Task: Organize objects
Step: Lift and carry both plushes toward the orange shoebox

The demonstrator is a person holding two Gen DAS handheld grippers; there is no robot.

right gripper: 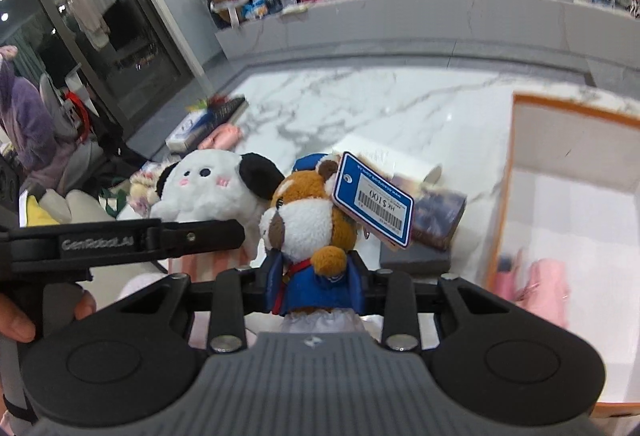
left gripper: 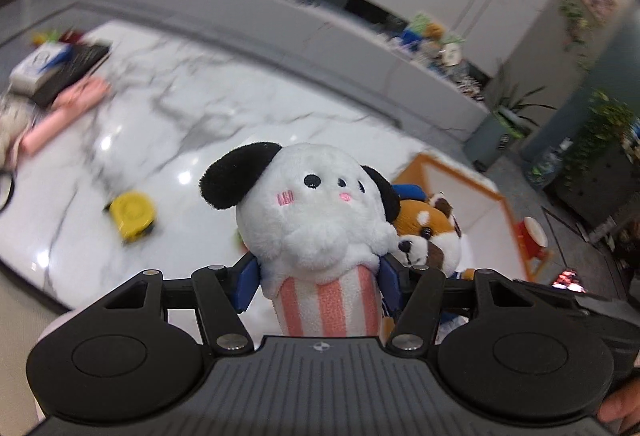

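Note:
My left gripper [left gripper: 318,286] is shut on a white dog plush [left gripper: 316,211] with black ears and a pink-striped cup body, held above the marble table [left gripper: 200,107]. My right gripper [right gripper: 316,290] is shut on a brown-and-white red panda plush [right gripper: 308,224] in a blue outfit, with a blue price tag [right gripper: 374,201]. The two plushes are side by side: the panda [left gripper: 430,236] shows right of the dog in the left wrist view, the dog [right gripper: 208,187] left of the panda in the right wrist view. A white box with an orange rim [right gripper: 568,163] stands at the right.
A yellow round object [left gripper: 132,213] lies on the table. Pink items [left gripper: 64,111], a black keyboard-like object [left gripper: 74,69] and a tissue box [left gripper: 36,65] sit at the far left. A dark cylinder [right gripper: 438,218] and a flat grey box [right gripper: 416,258] lie beside the orange-rimmed box, which holds pink items [right gripper: 544,286].

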